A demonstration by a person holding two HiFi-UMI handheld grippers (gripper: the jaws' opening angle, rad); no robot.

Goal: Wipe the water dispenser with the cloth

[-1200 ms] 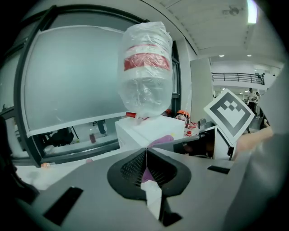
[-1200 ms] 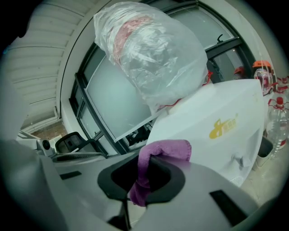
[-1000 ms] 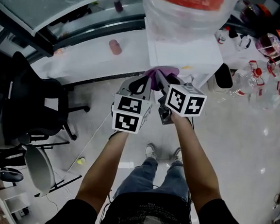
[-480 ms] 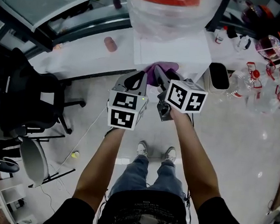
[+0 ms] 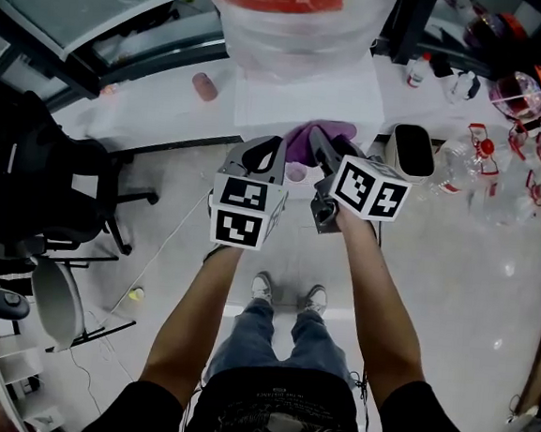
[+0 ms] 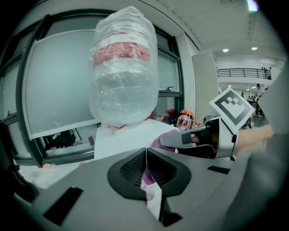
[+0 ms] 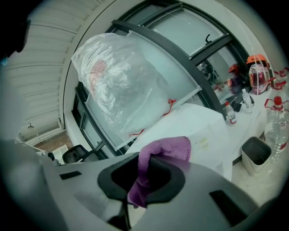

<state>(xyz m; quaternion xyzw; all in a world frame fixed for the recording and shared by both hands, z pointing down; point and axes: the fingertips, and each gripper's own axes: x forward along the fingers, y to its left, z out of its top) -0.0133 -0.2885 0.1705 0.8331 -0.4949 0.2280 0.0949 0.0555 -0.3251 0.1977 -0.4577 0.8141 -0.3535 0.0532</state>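
Note:
The white water dispenser stands ahead of me, its bottle wrapped in clear plastic with a red band. A purple cloth lies against the dispenser's front top edge, with my right gripper shut on it. In the right gripper view the cloth bunches out between the jaws, in front of the dispenser. My left gripper is beside the right one, jaws closed together with nothing held; in its own view the pads meet, with the dispenser and the right gripper beyond.
A black office chair stands at the left by a white ledge bearing a small pink cup. A small bin sits right of the dispenser, with several plastic bottles and orange-trimmed helmets further right. My feet are on the floor below.
The view has shifted so the dispenser sits further left and lower in frame. Both grippers stay together at its front, the right still holding the cloth, now slightly higher against the top edge.

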